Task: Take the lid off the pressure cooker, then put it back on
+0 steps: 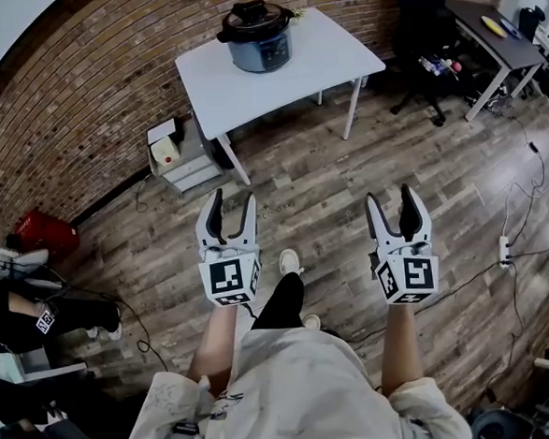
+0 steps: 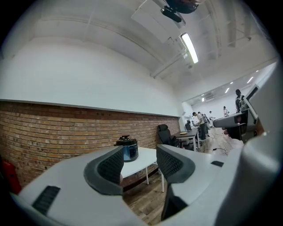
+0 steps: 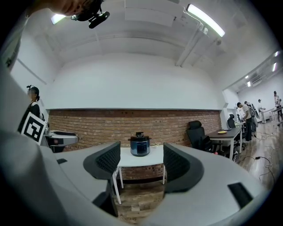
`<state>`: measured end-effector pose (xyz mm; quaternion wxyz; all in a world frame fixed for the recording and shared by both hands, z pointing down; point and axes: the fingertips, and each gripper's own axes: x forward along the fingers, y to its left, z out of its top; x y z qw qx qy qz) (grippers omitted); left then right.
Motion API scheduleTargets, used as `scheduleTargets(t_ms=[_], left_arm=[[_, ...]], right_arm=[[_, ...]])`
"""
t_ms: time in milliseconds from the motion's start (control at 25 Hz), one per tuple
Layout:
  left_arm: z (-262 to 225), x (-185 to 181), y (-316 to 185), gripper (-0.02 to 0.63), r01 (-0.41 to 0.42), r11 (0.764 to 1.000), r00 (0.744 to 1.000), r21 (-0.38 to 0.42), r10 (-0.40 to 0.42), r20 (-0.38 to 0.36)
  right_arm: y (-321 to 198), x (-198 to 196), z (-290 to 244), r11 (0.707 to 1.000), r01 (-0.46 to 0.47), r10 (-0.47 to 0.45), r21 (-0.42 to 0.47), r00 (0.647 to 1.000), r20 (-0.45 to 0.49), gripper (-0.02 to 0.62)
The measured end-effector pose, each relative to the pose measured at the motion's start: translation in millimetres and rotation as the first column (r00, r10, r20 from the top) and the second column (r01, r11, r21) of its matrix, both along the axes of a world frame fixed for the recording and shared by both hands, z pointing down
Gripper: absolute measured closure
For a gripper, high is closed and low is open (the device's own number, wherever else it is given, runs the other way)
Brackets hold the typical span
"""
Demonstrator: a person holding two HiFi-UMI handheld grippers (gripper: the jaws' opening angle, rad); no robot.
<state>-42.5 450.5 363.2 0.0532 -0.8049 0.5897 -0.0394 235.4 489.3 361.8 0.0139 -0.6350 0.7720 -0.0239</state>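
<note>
A blue pressure cooker (image 1: 261,42) with its black lid (image 1: 255,17) on stands on a white table (image 1: 329,65) by the brick wall, well ahead of me. It also shows in the left gripper view as the cooker (image 2: 128,148) and in the right gripper view as the cooker (image 3: 140,145), far beyond the jaws. My left gripper (image 1: 230,211) and right gripper (image 1: 395,207) are held out side by side over the wooden floor, both open and empty, far short of the table.
A small drawer unit (image 1: 178,158) stands left of the table. A black office chair (image 1: 425,39) and a dark desk (image 1: 493,41) are at the right. Cables and a power strip (image 1: 504,249) lie on the floor. A red object (image 1: 44,231) sits by the wall.
</note>
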Motion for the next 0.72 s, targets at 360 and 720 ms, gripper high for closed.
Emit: scheduleTargets(t_ms=[360, 720], left_arm=[[4, -27, -114, 0.359, 0.032, 0.999, 0.999, -0.013, -0.032, -0.007], [10, -71, -227, 0.359, 0.067, 0.997, 0.997, -0.046, -0.068, -0.025]], right_arm=[[-121, -29, -1, 0.998, 0.047, -0.048, -0.031, 0.998, -0.032, 0.285], [-243, -73, 3, 0.993, 0.088, -0.092, -0.078, 0.994, -0.057, 0.284]])
